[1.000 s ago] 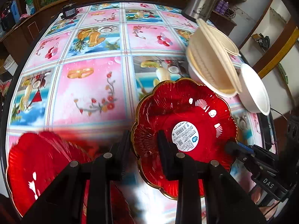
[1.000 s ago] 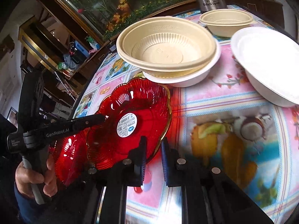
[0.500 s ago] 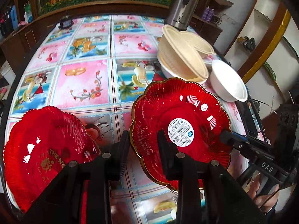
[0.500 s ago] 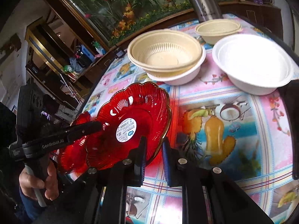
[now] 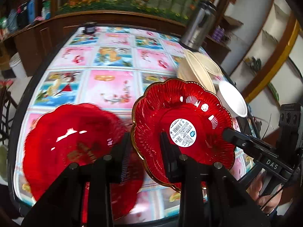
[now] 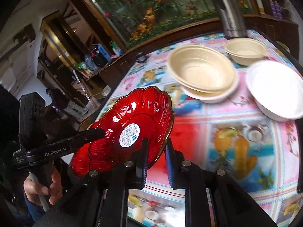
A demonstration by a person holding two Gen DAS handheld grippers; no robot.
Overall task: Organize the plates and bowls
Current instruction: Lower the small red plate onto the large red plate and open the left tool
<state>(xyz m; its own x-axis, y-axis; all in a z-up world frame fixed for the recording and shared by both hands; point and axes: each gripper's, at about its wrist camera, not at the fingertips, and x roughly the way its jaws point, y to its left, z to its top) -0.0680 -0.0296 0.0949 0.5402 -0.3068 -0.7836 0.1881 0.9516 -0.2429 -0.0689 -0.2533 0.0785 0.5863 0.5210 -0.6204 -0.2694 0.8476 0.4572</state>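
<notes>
close wrist views — sharing red plate (image 5: 182,130)

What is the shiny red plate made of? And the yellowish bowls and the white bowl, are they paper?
The red plate looks like glossy see-through plastic or glass: bright glints, fine ribs, a gold rim, a barcode sticker. I cannot tell which. The beige bowls look like matte moulded pulp or thin plastic, dull and ridged. The white bowl looks like matte pulp or foam, without shine.

One plate (image 5: 181,126) hangs above the table (image 5: 111,87), another plate (image 5: 75,143) to its left, bowls (image 5: 197,71) behind.
</notes>
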